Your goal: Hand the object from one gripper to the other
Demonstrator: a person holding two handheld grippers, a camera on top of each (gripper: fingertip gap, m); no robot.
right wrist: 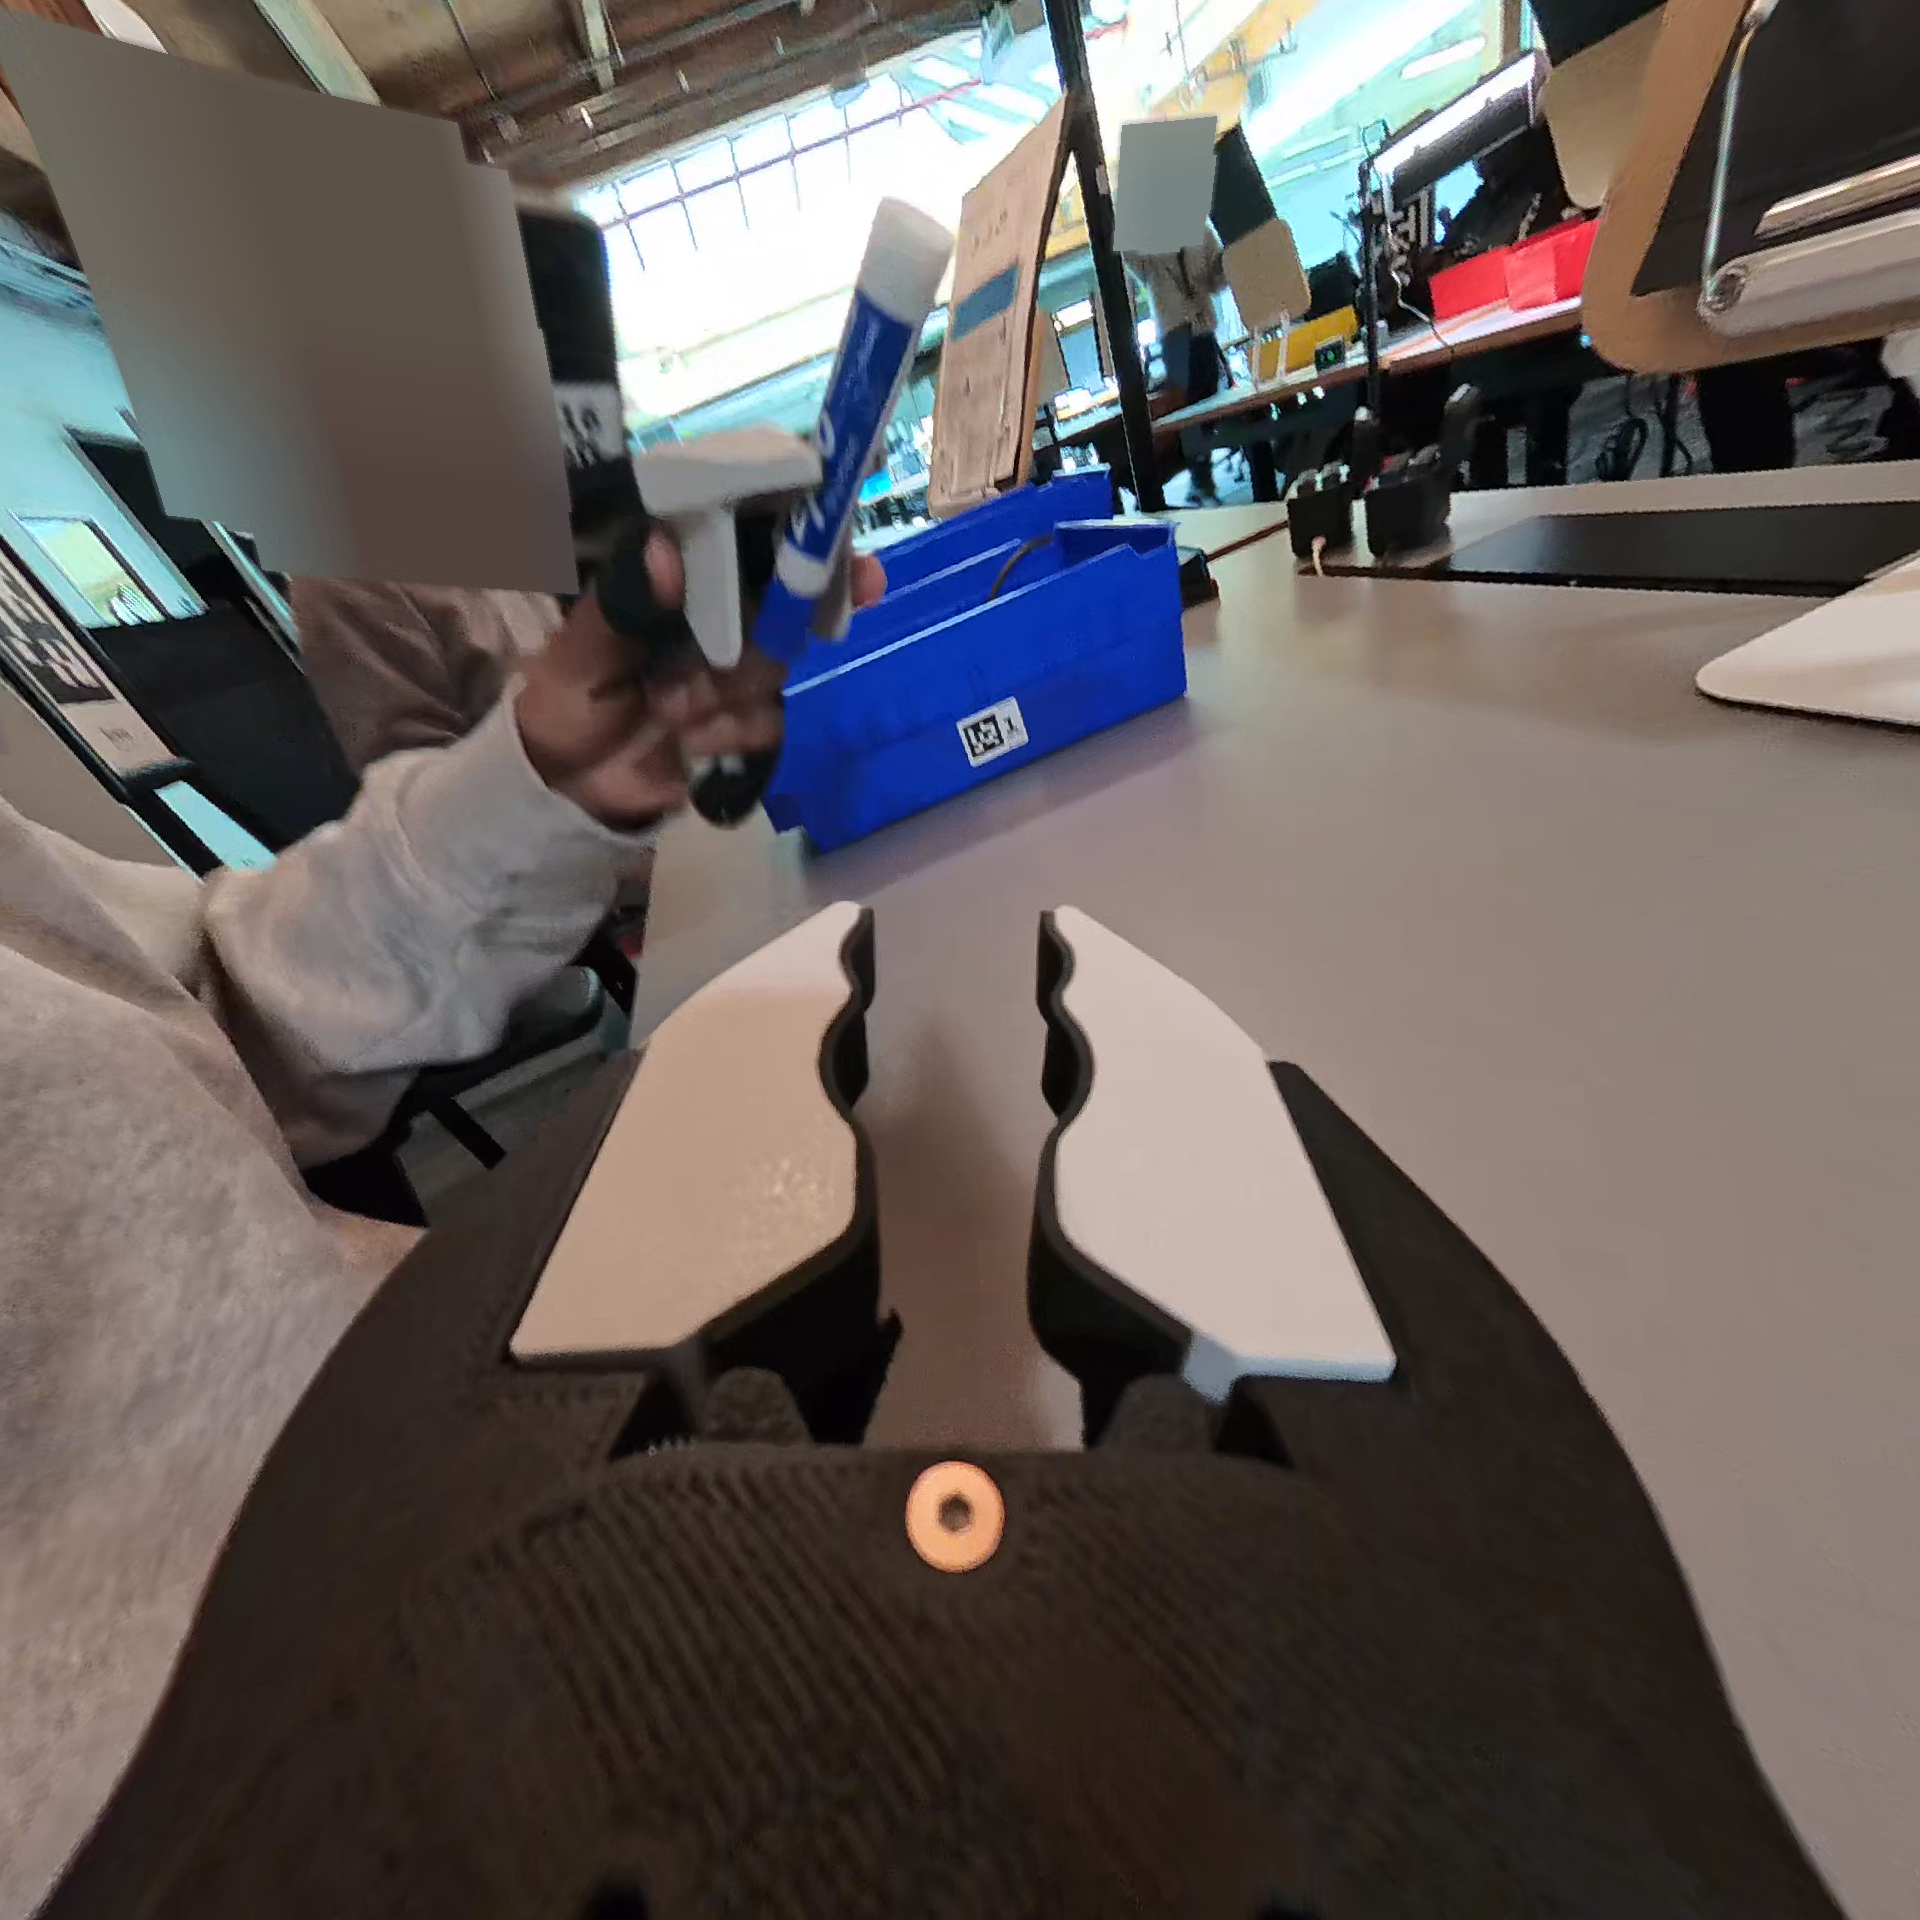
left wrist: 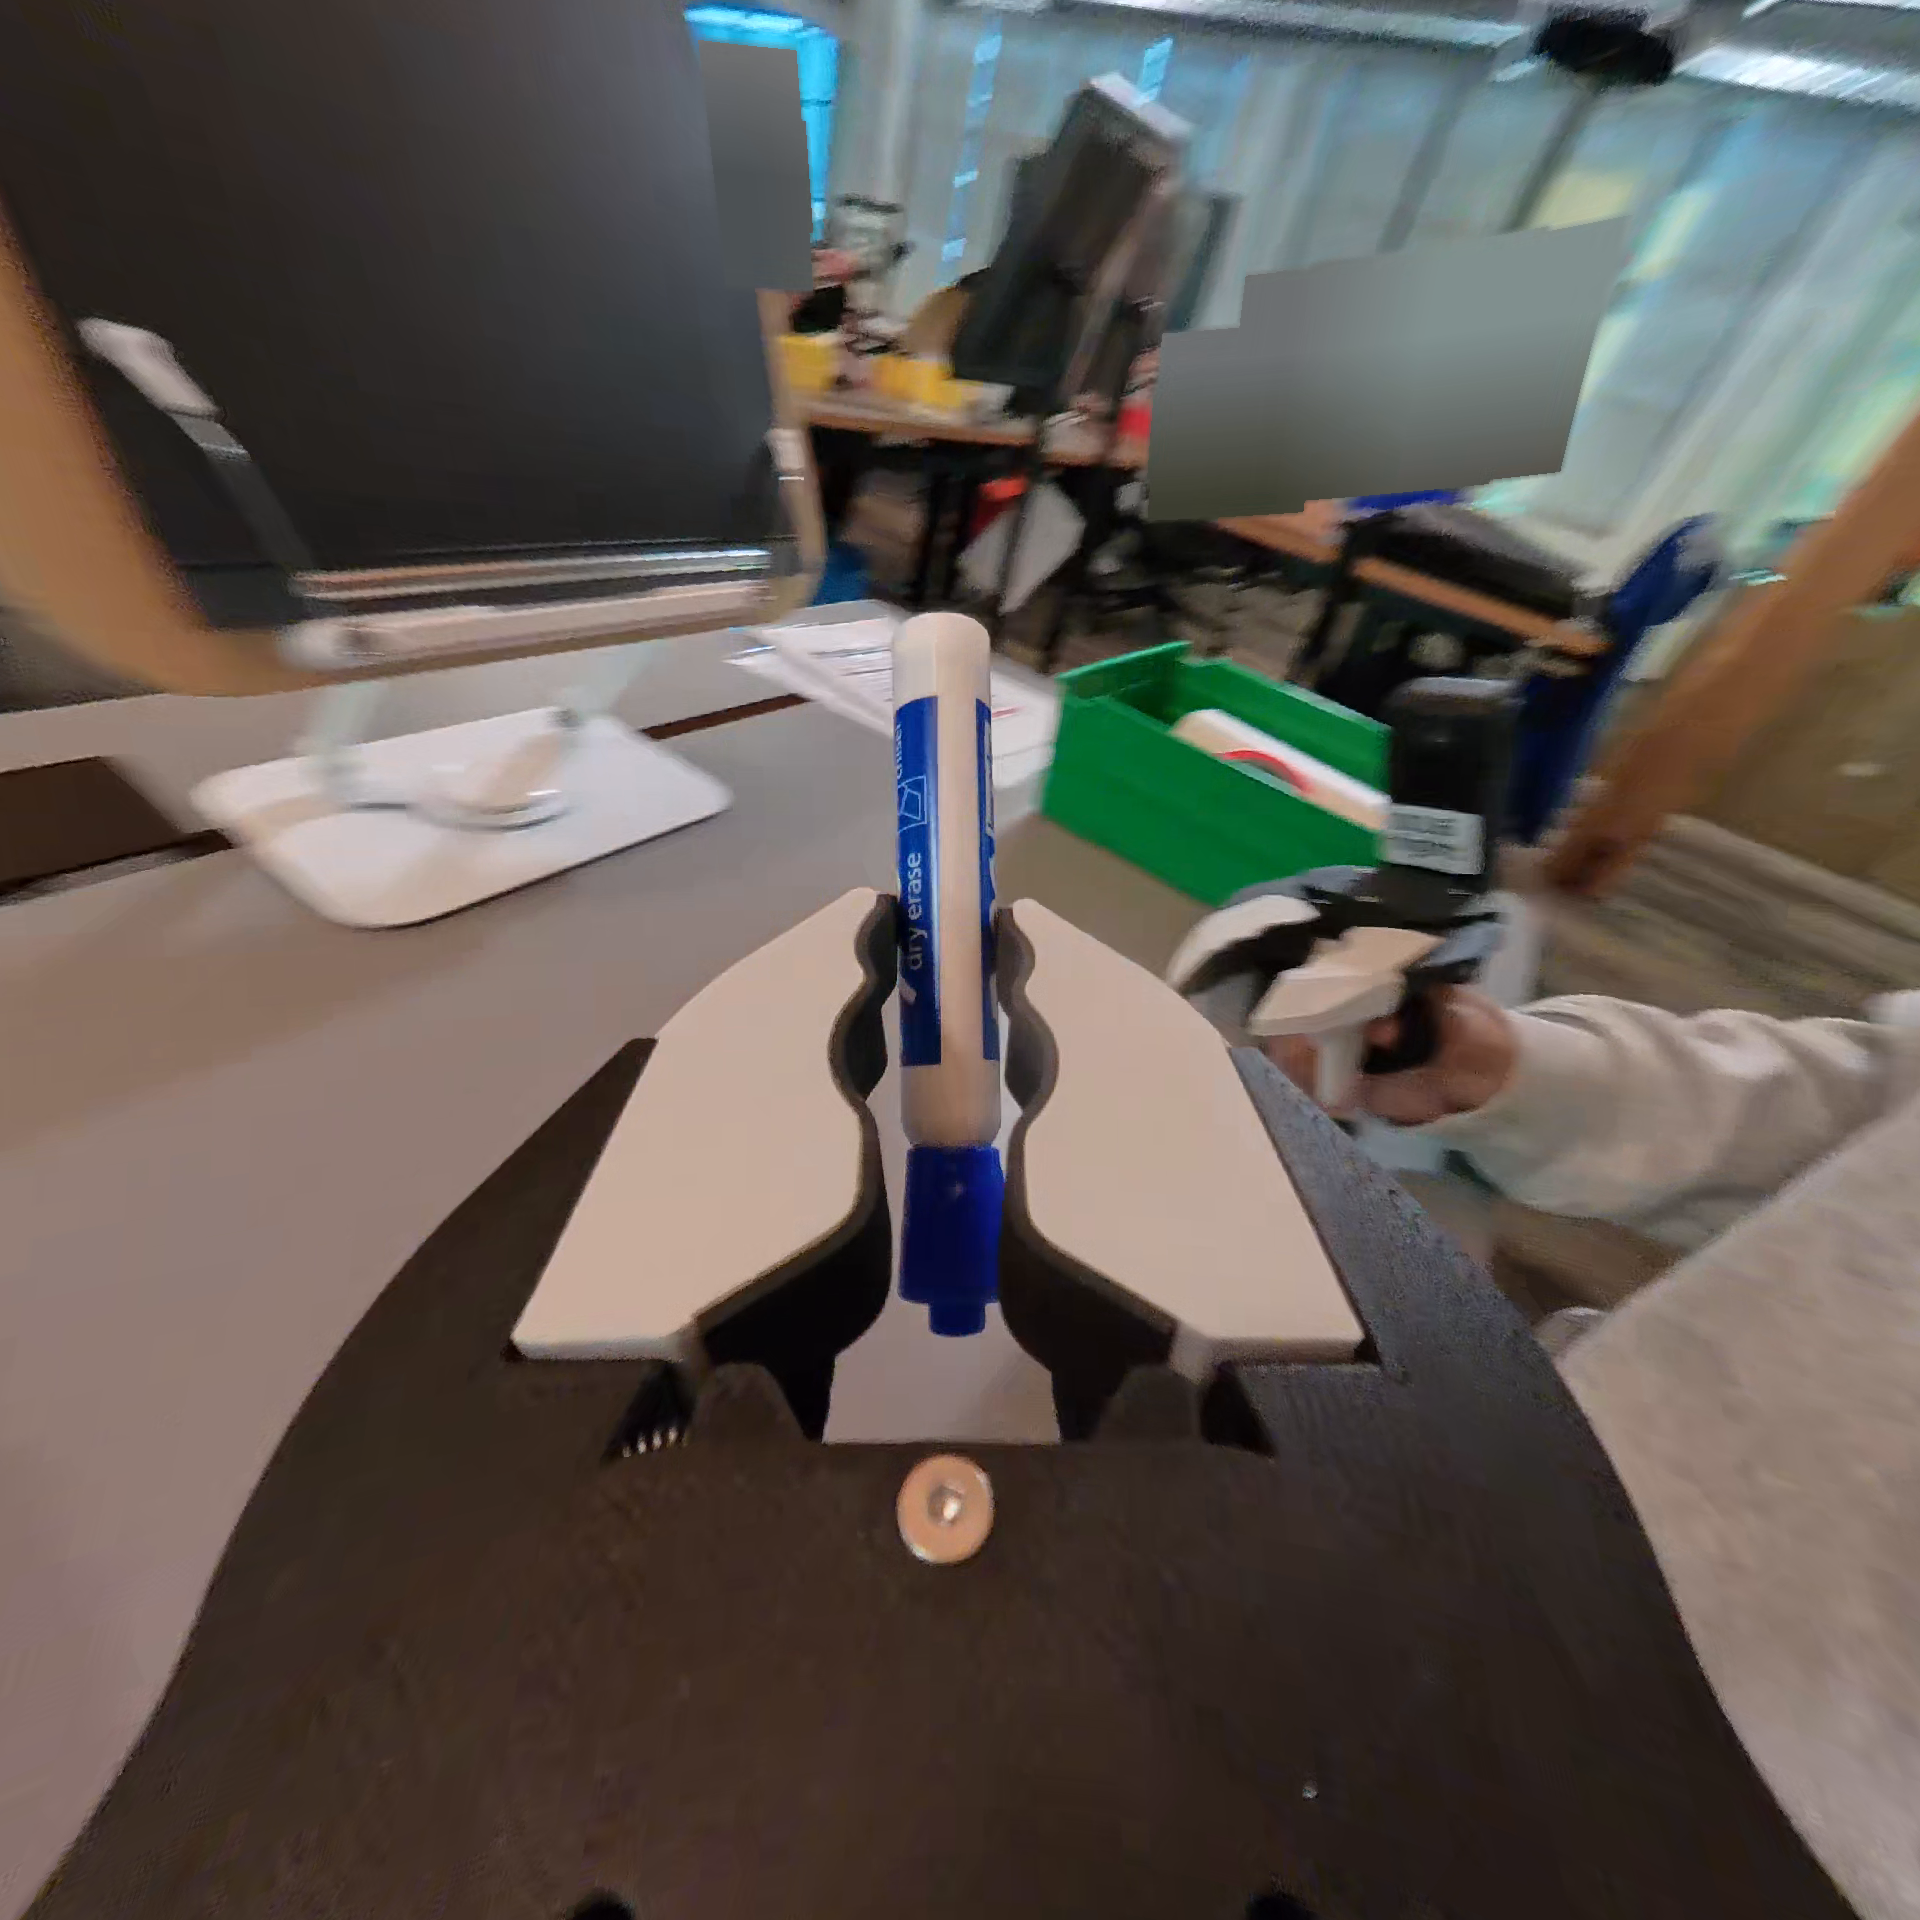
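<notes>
Marker (left wrist: 945, 894): white barrel, blue label band, blue cap at the near end, white butt end pointing away. Left claw (left wrist: 945, 925) clamped on its mid-barrel, marker lying along the fingers, held in the air above the grey worktop (left wrist: 312, 1039). Right claw (right wrist: 956, 925) empty, fingers parted with a clear gap, low over the worktop, well apart from the marker. Left hand (right wrist: 644, 727) wraps the handle, light sleeve. Blue bin (right wrist: 987, 665) behind; green bin (left wrist: 1174, 769) near the far edge.
</notes>
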